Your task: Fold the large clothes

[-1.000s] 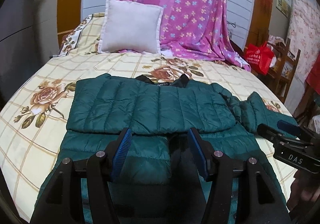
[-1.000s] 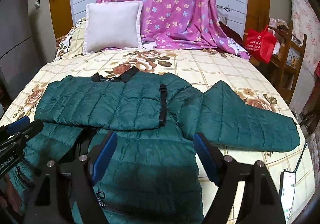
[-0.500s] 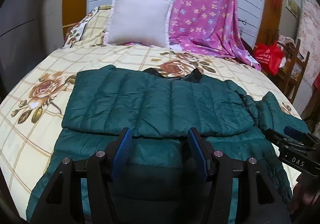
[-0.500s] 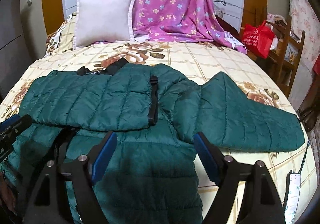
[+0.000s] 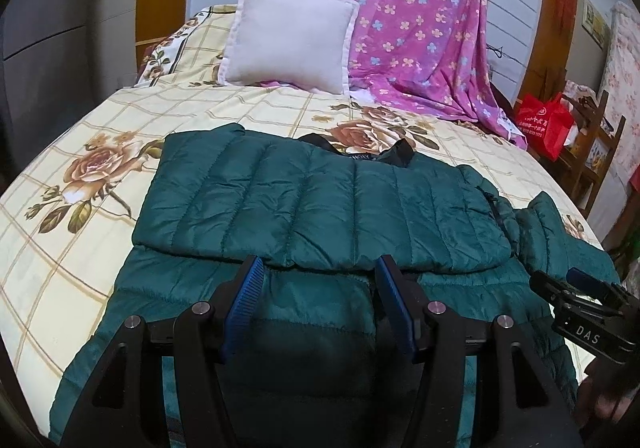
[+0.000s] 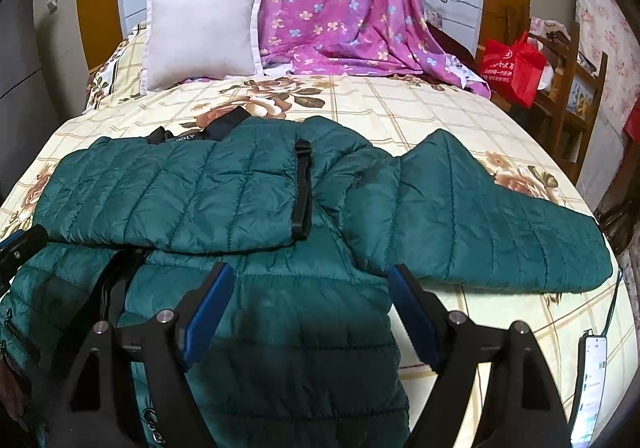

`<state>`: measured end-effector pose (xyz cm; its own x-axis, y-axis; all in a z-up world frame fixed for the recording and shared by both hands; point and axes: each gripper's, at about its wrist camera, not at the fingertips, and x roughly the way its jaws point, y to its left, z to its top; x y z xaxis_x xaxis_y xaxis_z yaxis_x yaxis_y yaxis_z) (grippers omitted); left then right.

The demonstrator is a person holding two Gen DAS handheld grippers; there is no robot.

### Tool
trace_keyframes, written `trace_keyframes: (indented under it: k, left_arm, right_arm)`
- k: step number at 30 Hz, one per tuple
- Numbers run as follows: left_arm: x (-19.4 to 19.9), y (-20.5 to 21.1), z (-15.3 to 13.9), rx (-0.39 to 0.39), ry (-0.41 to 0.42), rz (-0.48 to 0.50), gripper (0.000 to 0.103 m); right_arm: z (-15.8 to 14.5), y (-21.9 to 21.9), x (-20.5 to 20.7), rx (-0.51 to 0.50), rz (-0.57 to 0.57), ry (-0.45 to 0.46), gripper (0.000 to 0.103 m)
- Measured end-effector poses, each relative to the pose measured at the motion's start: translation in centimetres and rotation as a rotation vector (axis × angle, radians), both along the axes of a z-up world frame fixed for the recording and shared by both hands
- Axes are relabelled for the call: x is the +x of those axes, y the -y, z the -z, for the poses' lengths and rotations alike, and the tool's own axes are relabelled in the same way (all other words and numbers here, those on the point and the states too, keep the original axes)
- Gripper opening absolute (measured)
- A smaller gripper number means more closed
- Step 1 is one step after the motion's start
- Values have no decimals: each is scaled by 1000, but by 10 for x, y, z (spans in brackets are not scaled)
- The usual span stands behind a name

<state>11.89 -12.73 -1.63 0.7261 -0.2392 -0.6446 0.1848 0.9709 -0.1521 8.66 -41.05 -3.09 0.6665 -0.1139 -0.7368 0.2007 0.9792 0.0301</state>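
Note:
A dark green quilted puffer jacket [image 5: 320, 208] lies flat on the bed, collar toward the pillow. Its left sleeve [image 6: 180, 192] is folded across the chest, black cuff [image 6: 303, 192] near the middle. The right sleeve [image 6: 480, 220] lies stretched out to the right on the bedspread. My left gripper [image 5: 318, 300] is open and empty, low over the jacket's lower body. My right gripper [image 6: 310, 308] is open and empty over the jacket's lower right side, its right finger near the outstretched sleeve; it also shows in the left wrist view [image 5: 580, 300].
The bed has a cream floral checked bedspread [image 5: 100, 168]. A white pillow [image 5: 288, 40] and a pink flowered blanket [image 5: 420, 28] stand at the head. A red bag [image 6: 516, 68] and wooden chair [image 6: 576, 96] are at right. A phone [image 6: 592, 380] lies near the bed's right edge.
Both grippers have moved slightly forward and lower toward the jacket, which fills more of each view. The jacket has not moved. Both stay open.

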Motion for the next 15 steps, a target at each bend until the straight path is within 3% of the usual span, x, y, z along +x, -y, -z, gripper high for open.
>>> trace_keyframes:
  k: [7,15]
  left_arm:
    - [1,-2,2,-9,-6,-10,40]
    - [-2,0,-4,-2,41,-10,40]
  right_arm:
    - [1,-3,1,0,-4,-2,83]
    - [3,-2,2,-1,-4,-6,83]
